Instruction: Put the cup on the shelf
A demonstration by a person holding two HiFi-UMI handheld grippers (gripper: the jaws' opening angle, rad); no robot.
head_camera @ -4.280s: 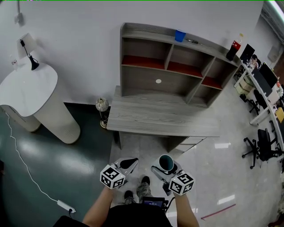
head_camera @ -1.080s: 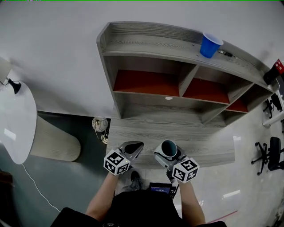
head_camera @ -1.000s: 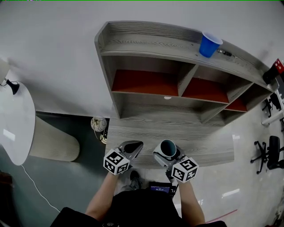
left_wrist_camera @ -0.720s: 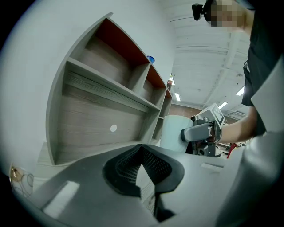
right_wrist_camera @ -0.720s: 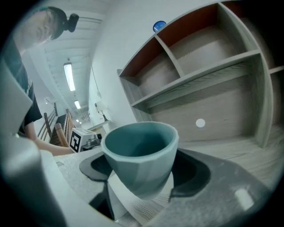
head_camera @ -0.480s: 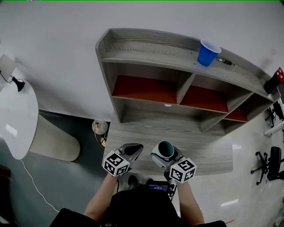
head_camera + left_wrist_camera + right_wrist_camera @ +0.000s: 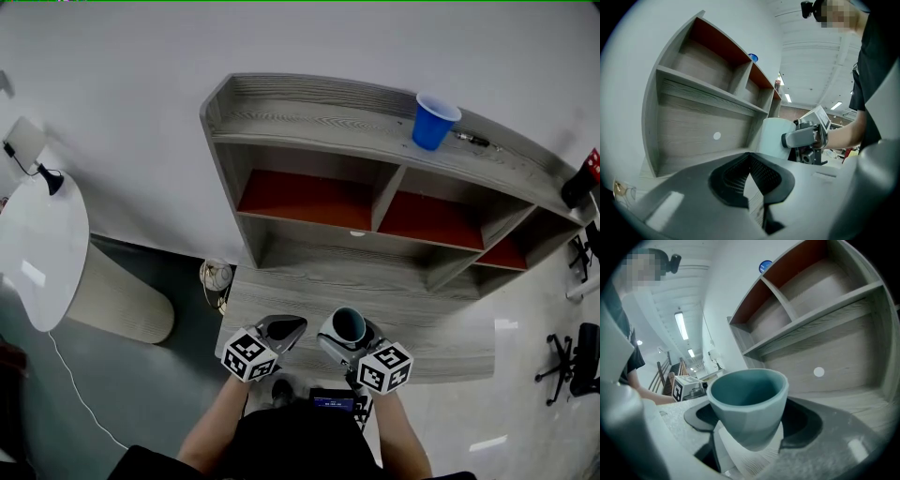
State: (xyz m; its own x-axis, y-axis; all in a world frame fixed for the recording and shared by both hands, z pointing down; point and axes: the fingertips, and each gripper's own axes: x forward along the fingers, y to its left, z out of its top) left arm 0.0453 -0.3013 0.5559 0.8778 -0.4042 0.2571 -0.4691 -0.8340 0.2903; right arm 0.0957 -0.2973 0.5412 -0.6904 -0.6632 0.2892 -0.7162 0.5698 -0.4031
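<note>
A teal cup (image 7: 349,325) stands upright in my right gripper (image 7: 345,334), which is shut on it just above the desk's front edge. In the right gripper view the cup (image 7: 749,399) fills the middle between the black pads, with the right gripper (image 7: 750,422) closed round its lower half. My left gripper (image 7: 289,326) hovers beside it on the left, shut and holding nothing; its tips (image 7: 751,161) meet. The grey wooden shelf unit (image 7: 319,103) with red-backed compartments rises beyond the desk (image 7: 394,286). The cup (image 7: 776,136) also shows in the left gripper view.
A blue cup (image 7: 434,120) and a small dark item (image 7: 472,140) sit on the shelf's top board. A dark bottle (image 7: 581,183) stands at its right end. A white round table (image 7: 42,253) is on the left, a small object (image 7: 217,275) on the floor by the desk.
The person has walked up to the desk; the shelf looms larger, and both grippers now hang over the desk's front edge. The cup stays held throughout.
</note>
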